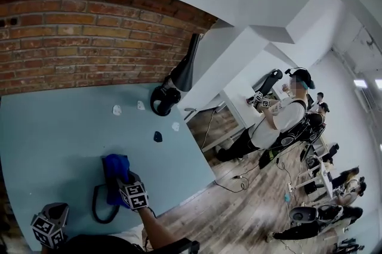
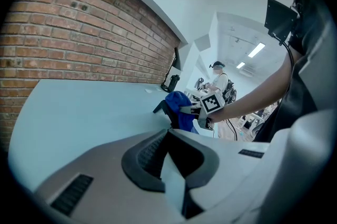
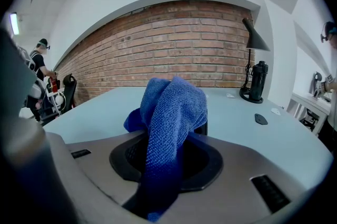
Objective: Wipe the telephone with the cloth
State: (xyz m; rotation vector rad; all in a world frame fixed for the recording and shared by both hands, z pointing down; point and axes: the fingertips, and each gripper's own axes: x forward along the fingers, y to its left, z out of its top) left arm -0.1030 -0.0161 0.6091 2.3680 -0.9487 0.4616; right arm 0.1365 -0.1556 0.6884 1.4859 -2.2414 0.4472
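In the head view a blue cloth [image 1: 116, 164] lies draped over the black telephone, whose dark cord [image 1: 94, 206] loops out to the left on the pale blue table [image 1: 54, 145]. My right gripper [image 1: 123, 182] is shut on the cloth, right at the telephone. In the right gripper view the cloth [image 3: 171, 112] runs up between the jaws of that gripper [image 3: 167, 168] and hides most of the telephone [image 3: 203, 126]. My left gripper [image 1: 51, 224] hovers at the table's near left, apart from the phone. In its own view that left gripper [image 2: 171, 166] has a narrow gap and holds nothing.
A black desk lamp [image 1: 167, 96] stands at the table's far edge by the brick wall [image 1: 71, 38]. A small black object [image 1: 157, 136] and white scraps [image 1: 117, 110] lie beyond the phone. The table's right edge [image 1: 200, 184] drops to wooden floor, where a person [image 1: 277, 121] stands.
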